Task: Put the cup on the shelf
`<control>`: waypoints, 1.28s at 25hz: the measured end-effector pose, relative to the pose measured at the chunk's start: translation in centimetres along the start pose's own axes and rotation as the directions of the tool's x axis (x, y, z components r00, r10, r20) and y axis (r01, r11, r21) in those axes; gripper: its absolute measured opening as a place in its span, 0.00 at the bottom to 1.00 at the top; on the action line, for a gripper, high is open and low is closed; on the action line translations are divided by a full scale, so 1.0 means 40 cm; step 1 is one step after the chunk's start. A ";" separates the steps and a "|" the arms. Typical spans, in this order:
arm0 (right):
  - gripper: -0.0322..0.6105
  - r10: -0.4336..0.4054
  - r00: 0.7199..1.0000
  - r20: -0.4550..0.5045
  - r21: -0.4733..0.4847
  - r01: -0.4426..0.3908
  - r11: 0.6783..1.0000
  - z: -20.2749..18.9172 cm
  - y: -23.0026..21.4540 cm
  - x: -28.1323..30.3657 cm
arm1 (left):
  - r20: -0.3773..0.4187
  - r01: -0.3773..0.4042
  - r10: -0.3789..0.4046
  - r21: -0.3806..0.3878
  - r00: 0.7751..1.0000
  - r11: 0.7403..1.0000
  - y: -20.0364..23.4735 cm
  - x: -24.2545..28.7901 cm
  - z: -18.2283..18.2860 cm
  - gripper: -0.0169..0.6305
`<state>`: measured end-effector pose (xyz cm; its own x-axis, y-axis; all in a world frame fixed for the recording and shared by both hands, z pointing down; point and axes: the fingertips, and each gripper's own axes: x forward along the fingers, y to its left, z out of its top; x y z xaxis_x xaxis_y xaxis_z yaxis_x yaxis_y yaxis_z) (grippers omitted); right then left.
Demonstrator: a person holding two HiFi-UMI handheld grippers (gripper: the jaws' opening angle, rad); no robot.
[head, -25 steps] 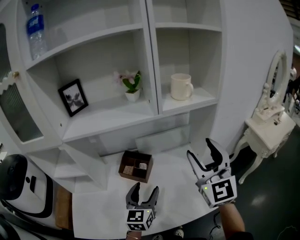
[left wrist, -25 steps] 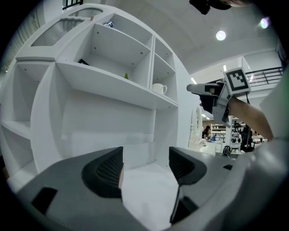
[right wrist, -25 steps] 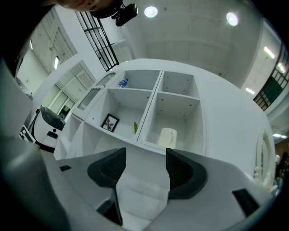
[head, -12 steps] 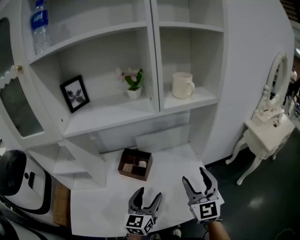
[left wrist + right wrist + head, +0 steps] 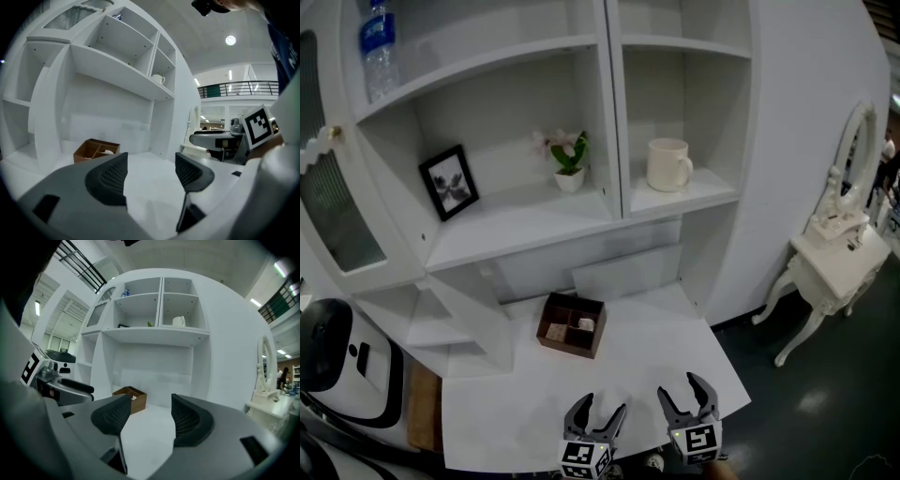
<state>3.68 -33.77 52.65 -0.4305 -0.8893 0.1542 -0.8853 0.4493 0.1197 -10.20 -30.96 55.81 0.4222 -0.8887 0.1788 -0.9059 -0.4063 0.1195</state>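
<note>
Left gripper [image 5: 602, 408], right gripper [image 5: 684, 389] empty; cup [image 5: 668, 165] well apart

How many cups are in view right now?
1. The cup stands on the shelf in the right compartment, handle pointing right. The left tongs and right tongs are open and empty. No other cup shows.

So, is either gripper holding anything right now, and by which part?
Nothing is held. The left gripper and right gripper both have jaws apart with nothing between them. The cup stands on the shelf, clear of both.
</note>
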 end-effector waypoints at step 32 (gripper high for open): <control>0.06 0.051 0.997 0.056 -0.053 -0.048 0.997 0.016 0.029 0.020 | 0.081 0.097 -0.090 -0.079 0.993 0.992 -0.030 0.021 0.047 0.03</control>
<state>2.20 -34.03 52.28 -0.4840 -0.8687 0.1053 -0.8533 0.4952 0.1635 -8.81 -31.63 53.98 0.4981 -0.8627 0.0876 -0.8554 -0.4722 0.2129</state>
